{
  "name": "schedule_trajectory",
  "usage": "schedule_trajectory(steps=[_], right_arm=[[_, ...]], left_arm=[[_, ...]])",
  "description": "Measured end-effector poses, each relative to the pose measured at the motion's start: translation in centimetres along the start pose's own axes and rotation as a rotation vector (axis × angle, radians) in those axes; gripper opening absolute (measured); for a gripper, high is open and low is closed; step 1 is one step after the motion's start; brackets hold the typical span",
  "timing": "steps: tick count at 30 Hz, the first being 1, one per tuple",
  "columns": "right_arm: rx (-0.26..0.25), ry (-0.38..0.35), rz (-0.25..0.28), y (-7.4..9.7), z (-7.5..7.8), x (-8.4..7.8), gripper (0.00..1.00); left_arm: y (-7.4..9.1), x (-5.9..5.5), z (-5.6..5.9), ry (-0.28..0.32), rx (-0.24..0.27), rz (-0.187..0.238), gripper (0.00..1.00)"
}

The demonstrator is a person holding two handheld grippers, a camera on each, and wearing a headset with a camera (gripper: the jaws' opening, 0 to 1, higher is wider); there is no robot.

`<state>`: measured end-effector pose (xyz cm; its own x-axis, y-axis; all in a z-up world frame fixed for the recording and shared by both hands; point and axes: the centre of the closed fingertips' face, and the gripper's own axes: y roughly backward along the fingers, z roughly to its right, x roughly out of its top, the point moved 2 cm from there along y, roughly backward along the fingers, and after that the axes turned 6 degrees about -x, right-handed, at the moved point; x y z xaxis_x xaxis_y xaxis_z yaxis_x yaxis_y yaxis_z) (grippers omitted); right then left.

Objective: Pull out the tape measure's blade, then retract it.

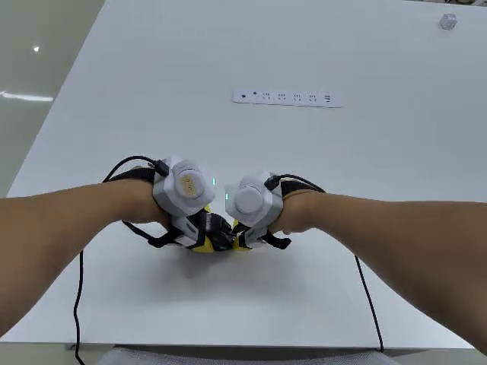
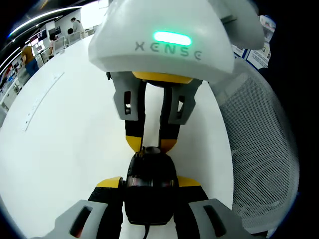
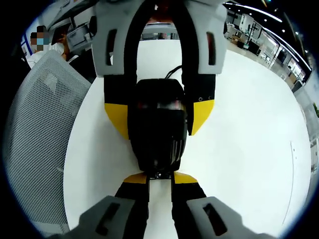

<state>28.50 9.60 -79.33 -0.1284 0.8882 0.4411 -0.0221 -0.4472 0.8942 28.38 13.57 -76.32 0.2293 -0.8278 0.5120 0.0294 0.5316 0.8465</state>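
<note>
A black tape measure rests low on the white table, between both grippers. My left gripper is shut on its case, one yellow pad on each side. In the right gripper view the same case sits between the left gripper's pads. My right gripper is shut on the blade's tip at the case's mouth. From the left gripper view the right gripper comes down from above and pinches that tip. No length of blade shows between them. In the head view the left gripper and the right gripper almost touch.
A white power strip lies flat further back on the table. A small clear object sits at the far right corner. A grey mesh chair stands at the table's near edge. Black cables trail off both grippers.
</note>
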Motion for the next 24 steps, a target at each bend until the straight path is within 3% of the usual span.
schedule_trajectory(steps=[24], right_arm=[[-0.003,-0.031,-0.042,0.37,-0.02,-0.78,0.12]], left_arm=[[-0.03,-0.01,0.10,-0.001,-0.008,-0.005,0.36]])
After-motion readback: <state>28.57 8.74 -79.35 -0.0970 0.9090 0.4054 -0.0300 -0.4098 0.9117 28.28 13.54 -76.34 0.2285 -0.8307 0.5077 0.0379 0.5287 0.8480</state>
